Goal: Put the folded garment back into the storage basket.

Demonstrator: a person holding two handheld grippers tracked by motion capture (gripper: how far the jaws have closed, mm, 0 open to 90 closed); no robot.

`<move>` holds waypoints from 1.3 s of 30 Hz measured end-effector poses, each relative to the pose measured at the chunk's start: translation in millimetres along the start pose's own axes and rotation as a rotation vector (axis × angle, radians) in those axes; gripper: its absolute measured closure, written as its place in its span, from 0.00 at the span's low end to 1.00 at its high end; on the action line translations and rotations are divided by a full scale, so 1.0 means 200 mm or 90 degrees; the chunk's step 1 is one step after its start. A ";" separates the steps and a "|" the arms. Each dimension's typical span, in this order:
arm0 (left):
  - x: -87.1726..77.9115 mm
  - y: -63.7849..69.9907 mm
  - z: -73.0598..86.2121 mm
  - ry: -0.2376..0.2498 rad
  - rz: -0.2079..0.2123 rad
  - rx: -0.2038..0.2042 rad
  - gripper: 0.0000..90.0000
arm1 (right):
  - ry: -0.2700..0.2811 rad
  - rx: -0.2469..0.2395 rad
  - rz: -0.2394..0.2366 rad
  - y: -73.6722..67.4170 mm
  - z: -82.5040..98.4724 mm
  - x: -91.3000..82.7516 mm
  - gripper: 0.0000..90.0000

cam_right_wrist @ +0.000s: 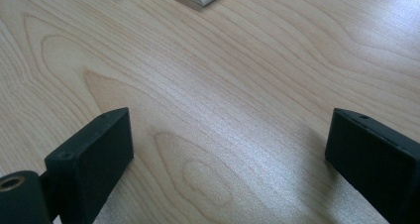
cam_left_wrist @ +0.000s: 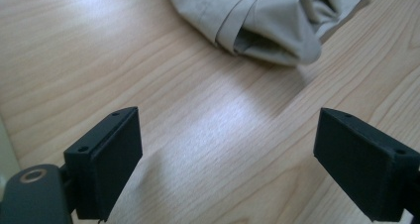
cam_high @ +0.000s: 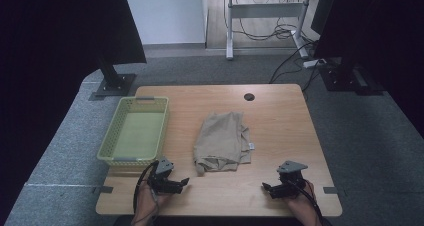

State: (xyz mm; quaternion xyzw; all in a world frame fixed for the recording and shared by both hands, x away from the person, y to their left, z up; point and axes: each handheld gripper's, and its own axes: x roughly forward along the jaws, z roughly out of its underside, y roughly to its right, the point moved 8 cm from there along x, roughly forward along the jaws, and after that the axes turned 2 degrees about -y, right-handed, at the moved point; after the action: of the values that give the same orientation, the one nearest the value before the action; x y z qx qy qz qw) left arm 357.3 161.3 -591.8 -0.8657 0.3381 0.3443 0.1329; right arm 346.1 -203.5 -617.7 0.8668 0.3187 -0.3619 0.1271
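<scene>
At the lower left of the high view, the left gripper (cam_high: pixel 184 182) lies low over the wooden table (cam_high: pixel 280 121), its black jaws pointing toward the right of the frame. In the left gripper view its jaws stand wide apart, with nothing but bare wood grain between them. At the lower right of the high view, the right gripper (cam_high: pixel 265 187) points toward the left of the frame, so the two face each other along the near edge. Its jaws are also spread wide and hold nothing; they frame pale, glossy board in the right gripper view.

Between the two grippers and farther up the frame, at the middle of the table, lies the folded beige garment (cam_high: pixel 222 140). Its long axis runs from the near edge toward the far edge, leaning slightly to the right at the top. The narrower, bunched end points down the frame, toward the person. The cloth is soft, matt and creased, with layered folds and a small white tag at its right edge.

At the left of the table sits a light green plastic basket (cam_high: pixel 111 134), rectangular, with perforated walls.
</scene>
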 end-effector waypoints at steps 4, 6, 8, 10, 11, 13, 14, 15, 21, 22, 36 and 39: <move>0.00 0.01 -0.03 0.001 0.005 0.002 0.12 | 0.000 0.000 0.000 0.00 0.00 0.00 0.05; 0.00 0.01 -0.05 0.004 0.007 0.004 0.12 | 0.000 0.000 0.000 0.00 0.00 0.00 0.05; 0.00 0.02 -0.08 0.007 0.011 0.008 0.13 | 0.000 0.000 0.000 0.00 0.00 0.00 0.05; -0.01 0.03 -0.13 0.010 0.022 0.011 0.13 | 0.000 0.000 0.000 0.00 0.00 0.00 0.05; -0.01 0.03 -0.13 0.010 0.022 0.011 0.13 | 0.000 0.000 0.000 0.00 0.00 0.00 0.05; -0.01 0.04 -0.16 0.011 0.030 0.013 0.12 | 0.000 0.000 0.000 0.00 0.00 0.00 0.05; -0.01 0.05 -0.18 0.013 0.033 0.016 0.12 | 0.000 0.000 0.000 0.00 0.00 0.00 0.05; -0.01 0.06 -0.20 0.014 0.037 0.019 0.12 | 0.000 0.000 0.000 0.00 0.00 0.00 0.05; 0.03 0.10 -0.33 0.017 0.056 0.032 0.11 | 0.000 0.000 0.000 0.00 0.00 0.00 0.05; 0.04 0.10 -0.35 0.016 0.059 0.034 0.11 | 0.000 0.000 0.000 0.00 0.00 0.00 0.05; 0.27 0.11 -0.59 0.010 0.069 0.053 0.07 | 0.001 0.001 0.001 0.00 0.00 0.00 0.05; 0.33 0.11 -0.64 0.013 0.068 0.057 0.07 | 0.000 0.001 0.002 0.00 0.00 0.00 0.05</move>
State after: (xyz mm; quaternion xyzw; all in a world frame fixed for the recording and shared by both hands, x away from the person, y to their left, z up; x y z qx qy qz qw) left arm 441.8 54.2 -543.8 -0.8429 0.4004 0.3269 0.1495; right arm 347.3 -203.2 -617.7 0.8675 0.3169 -0.3618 0.1270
